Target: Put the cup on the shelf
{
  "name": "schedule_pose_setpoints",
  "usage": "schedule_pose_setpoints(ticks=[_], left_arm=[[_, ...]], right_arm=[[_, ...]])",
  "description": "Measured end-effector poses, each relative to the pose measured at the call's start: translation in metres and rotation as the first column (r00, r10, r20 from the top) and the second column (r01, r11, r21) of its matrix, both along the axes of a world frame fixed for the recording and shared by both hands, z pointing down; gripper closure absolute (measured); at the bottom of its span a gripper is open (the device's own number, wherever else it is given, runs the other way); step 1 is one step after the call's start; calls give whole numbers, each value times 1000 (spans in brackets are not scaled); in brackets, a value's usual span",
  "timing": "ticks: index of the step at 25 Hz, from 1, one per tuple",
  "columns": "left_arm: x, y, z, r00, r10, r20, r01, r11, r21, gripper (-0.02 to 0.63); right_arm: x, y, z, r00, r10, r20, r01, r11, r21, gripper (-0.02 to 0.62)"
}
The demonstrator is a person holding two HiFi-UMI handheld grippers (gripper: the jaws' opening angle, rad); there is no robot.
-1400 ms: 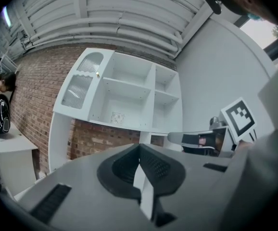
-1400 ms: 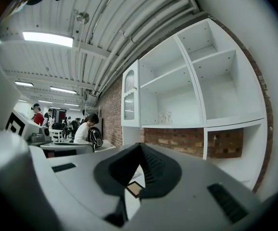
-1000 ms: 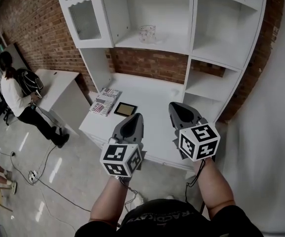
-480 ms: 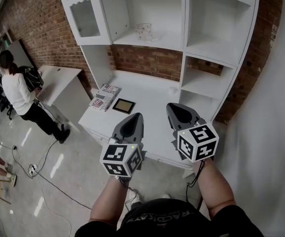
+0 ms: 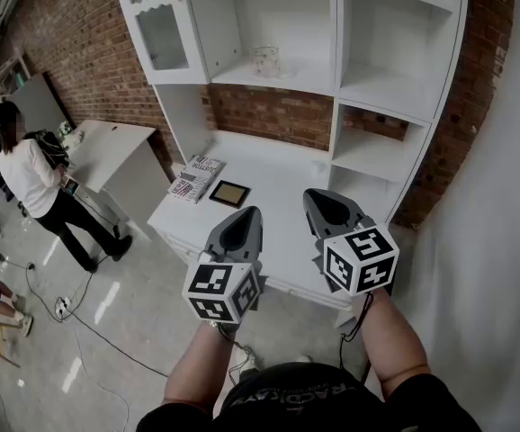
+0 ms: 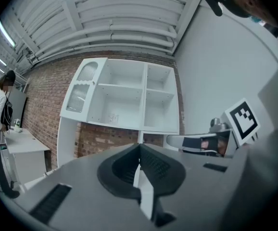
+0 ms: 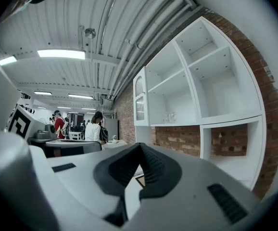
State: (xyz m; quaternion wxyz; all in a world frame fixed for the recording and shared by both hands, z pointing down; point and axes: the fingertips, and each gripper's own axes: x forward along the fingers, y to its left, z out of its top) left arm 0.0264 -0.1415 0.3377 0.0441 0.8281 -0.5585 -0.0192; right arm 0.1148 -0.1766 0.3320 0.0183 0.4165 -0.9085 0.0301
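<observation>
A clear glass cup stands on the middle shelf of the white shelf unit, far ahead of both grippers. It also shows small in the left gripper view, cup, and in the right gripper view, cup. My left gripper and right gripper hover side by side above the front edge of the white desk. Both are shut with nothing between the jaws, as seen at the left gripper and the right gripper.
A magazine and a dark framed picture lie on the desk's left part. A glass-fronted cabinet door is at the upper left. A person stands by a white side table. Cables run over the floor.
Both grippers have kept their place and stayed shut. The person at the left has stepped a little along the side table, and the head view has drifted slightly.
</observation>
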Motion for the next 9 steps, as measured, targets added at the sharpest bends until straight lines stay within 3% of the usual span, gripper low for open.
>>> schedule_pose_setpoints(ticks=[9], left_arm=[[4, -1, -1, 1000, 2, 7, -2, 1000, 2, 601]], right_arm=[[3, -2, 0, 1000, -1, 0, 1, 1000, -1, 595]])
